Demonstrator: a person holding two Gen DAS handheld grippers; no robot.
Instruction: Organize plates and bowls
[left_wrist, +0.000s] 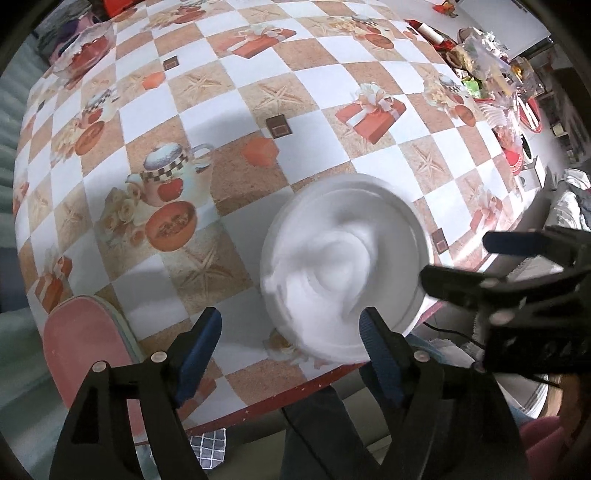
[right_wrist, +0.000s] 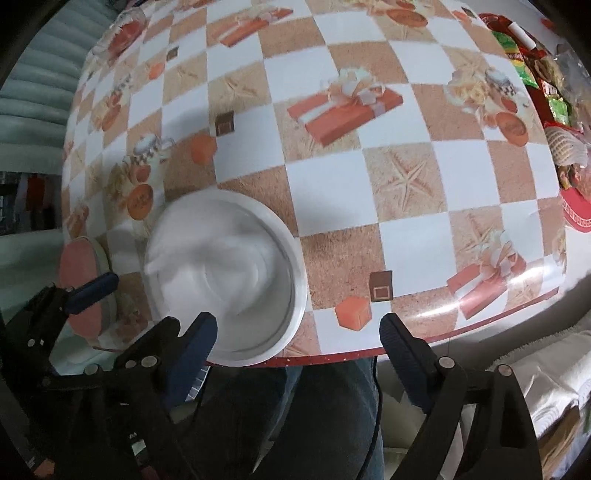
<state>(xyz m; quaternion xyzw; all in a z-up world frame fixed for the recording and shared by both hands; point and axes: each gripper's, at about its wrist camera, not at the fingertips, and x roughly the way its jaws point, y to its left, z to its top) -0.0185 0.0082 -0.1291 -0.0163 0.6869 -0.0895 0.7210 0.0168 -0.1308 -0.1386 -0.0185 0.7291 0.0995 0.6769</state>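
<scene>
A white bowl (left_wrist: 343, 266) sits on the table (left_wrist: 236, 110), close to the near edge. It looks blurry and smeared, so I cannot tell if it is one bowl or a few stacked together. The table has a cloth with white and tan squares and pictures of gift boxes, teapots and starfish.

The left gripper (left_wrist: 291, 332) points down at the table. Its jaws are wide apart and hold nothing. One blue finger (left_wrist: 380, 354) shows in front of the bowl's near rim, but I cannot tell if it touches.

The right gripper (right_wrist: 299, 339) also points down. Its jaws are wide apart and empty too. The bowl is just to its left, by its left finger (right_wrist: 195, 347).

A pink plate (left_wrist: 85, 347) lies at the table edge, near the bowl. A glass bowl (left_wrist: 85, 48) with something red in it sits far off at a back corner. Snack packets (right_wrist: 535, 62) are piled on the right side
</scene>
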